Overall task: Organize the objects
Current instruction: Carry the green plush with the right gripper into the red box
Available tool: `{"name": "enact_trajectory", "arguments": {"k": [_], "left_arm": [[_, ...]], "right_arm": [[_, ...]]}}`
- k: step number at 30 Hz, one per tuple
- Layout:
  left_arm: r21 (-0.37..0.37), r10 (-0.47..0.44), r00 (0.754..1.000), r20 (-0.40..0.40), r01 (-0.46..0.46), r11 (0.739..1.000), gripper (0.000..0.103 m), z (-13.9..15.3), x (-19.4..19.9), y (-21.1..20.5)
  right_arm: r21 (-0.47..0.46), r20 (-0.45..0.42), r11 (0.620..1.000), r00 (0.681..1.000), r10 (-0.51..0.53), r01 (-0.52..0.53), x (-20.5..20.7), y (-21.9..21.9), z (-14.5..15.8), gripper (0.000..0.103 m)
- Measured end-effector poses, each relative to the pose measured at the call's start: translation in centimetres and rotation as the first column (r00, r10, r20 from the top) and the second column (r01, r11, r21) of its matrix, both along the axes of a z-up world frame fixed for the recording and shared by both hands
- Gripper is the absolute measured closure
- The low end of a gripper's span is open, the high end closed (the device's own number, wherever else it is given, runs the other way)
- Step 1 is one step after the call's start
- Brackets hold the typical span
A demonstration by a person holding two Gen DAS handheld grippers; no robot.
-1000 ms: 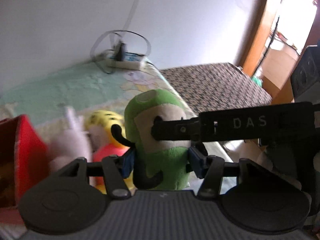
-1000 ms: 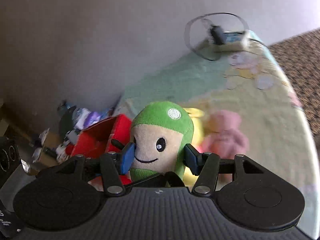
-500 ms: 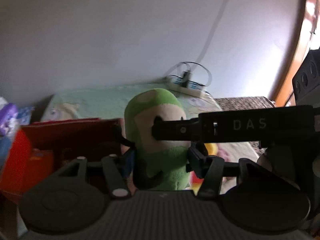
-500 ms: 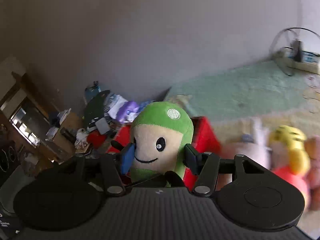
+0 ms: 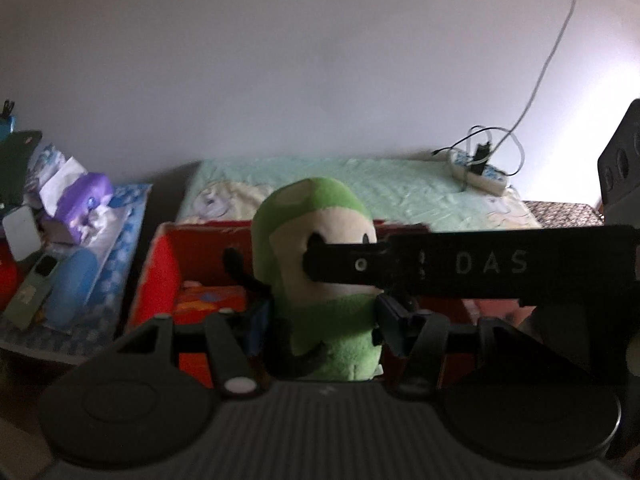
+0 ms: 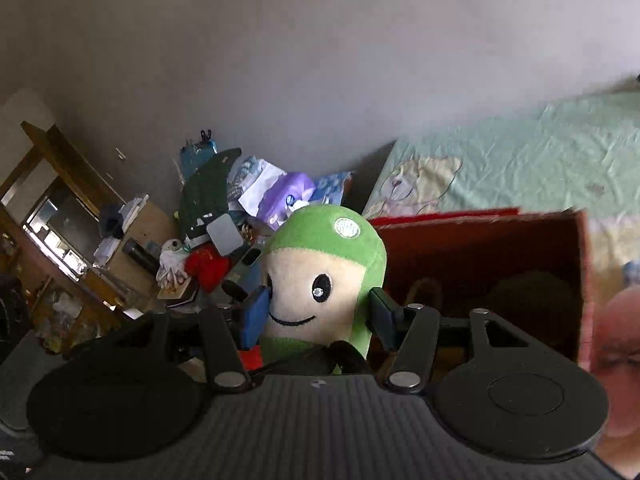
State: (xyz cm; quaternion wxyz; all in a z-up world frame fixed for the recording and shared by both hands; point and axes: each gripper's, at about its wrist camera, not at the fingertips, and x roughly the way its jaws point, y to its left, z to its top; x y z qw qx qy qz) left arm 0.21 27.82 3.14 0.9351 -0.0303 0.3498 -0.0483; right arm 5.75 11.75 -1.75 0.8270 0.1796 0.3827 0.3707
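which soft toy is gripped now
The green smiling plush, clamped in the right hand-held gripper; the pink toy lies ungripped beside the red box.

The left claw (image 5: 320,320) is matte black plastic: a ribbed grey-black housing, two round discs at the sides, angled linkage arms with pale rivet heads, and blue pads on the fingertips (image 5: 257,322). The right claw (image 6: 316,316) is built alike, its blue fingertips (image 6: 253,316) brighter, with silver rivets and a small white logo on the ribbed housing.
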Motion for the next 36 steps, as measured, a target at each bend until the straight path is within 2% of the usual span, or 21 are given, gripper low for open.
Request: {"name": "enact_trajectory", "arguments": {"k": [5,8,13,16,19,22,28,36], "left_arm": [[0.015,0.018,0.999,-0.044,-0.017,1.000,0.045,-1.7,1.3,3.0],[0.034,0.027,0.997,-0.076,-0.024,0.999,0.045,-2.9,2.0,4.1],[0.103,0.047,0.994,-0.095,-0.037,0.994,0.045,-4.1,2.6,4.9],[0.142,0.065,0.993,-0.100,-0.050,0.989,0.045,-4.7,2.8,5.4],[0.143,0.067,0.991,-0.112,-0.051,0.988,0.045,-4.9,2.7,5.9],[0.171,0.085,0.991,-0.107,-0.066,0.983,0.045,-5.2,2.4,6.4],[0.169,0.104,0.987,-0.124,-0.083,0.982,0.044,-5.7,2.5,7.2],[0.192,0.111,0.984,-0.139,-0.083,0.978,0.037,-5.8,2.8,6.3]], "right_arm": [[-0.017,-0.051,1.000,0.999,-0.010,0.009,0.9,2.9,-1.6,0.045],[-0.020,-0.110,1.000,0.994,-0.025,0.023,1.6,4.3,-2.9,0.045],[-0.045,-0.192,0.999,0.981,-0.039,0.031,2.3,6.0,-4.7,0.045],[-0.052,-0.213,0.998,0.976,-0.039,0.028,2.5,6.8,-5.2,0.045],[-0.040,-0.226,0.999,0.974,-0.023,0.014,2.7,7.5,-5.5,0.045],[-0.061,-0.210,0.998,0.978,-0.001,-0.012,2.7,8.5,-5.6,0.043],[-0.026,-0.264,1.000,0.965,0.003,-0.010,3.4,7.7,-6.0,0.038],[0.009,-0.255,0.999,0.966,-0.037,0.041,3.2,5.2,-4.8,0.037]]}}
